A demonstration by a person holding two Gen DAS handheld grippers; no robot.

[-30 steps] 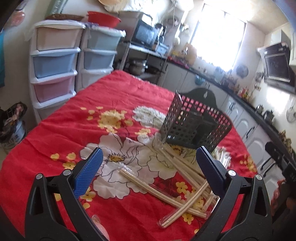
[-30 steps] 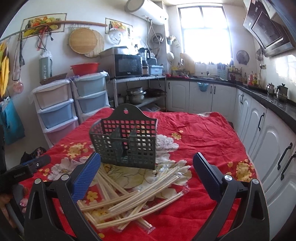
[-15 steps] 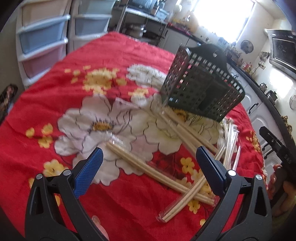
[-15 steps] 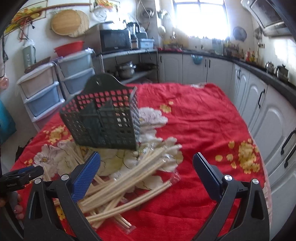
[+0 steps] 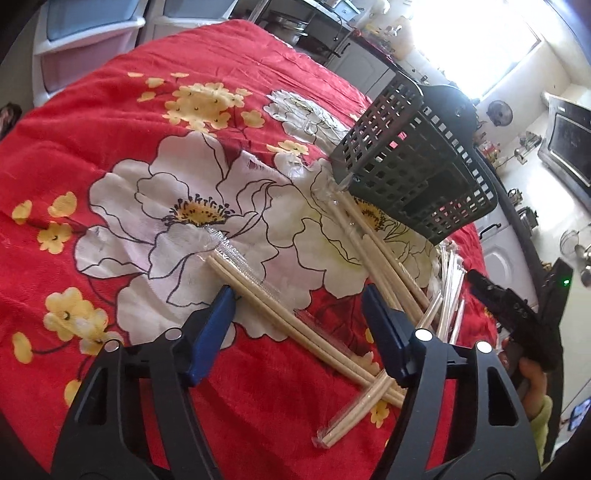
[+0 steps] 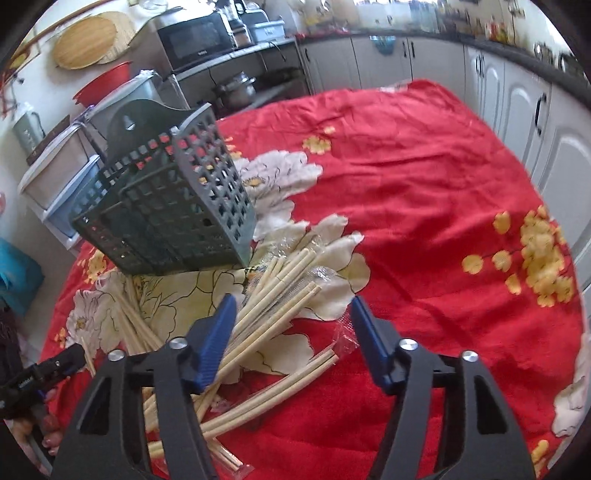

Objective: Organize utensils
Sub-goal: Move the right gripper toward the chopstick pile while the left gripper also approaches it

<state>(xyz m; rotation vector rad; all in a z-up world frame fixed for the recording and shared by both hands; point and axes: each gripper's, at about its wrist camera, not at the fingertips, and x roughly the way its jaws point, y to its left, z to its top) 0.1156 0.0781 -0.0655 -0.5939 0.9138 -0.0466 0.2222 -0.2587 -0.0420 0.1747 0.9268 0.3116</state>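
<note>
Several pairs of pale wooden chopsticks in clear plastic sleeves lie in a loose pile on the red flowered tablecloth. A dark green perforated utensil holder stands just behind the pile and also shows in the left wrist view. My left gripper is open, low over one sleeved pair, which lies between its blue pads. My right gripper is open, low over the right side of the pile, and holds nothing.
Plastic drawer units stand beyond the table's far left edge. Kitchen cabinets and a counter run along the right. A microwave sits on a shelf behind. The other gripper shows at the right edge of the left wrist view.
Both grippers have dropped closer to the table and tilted down toward the chopstick pile. Both jaws have narrowed but stay open. The chopsticks and holder have not moved.
</note>
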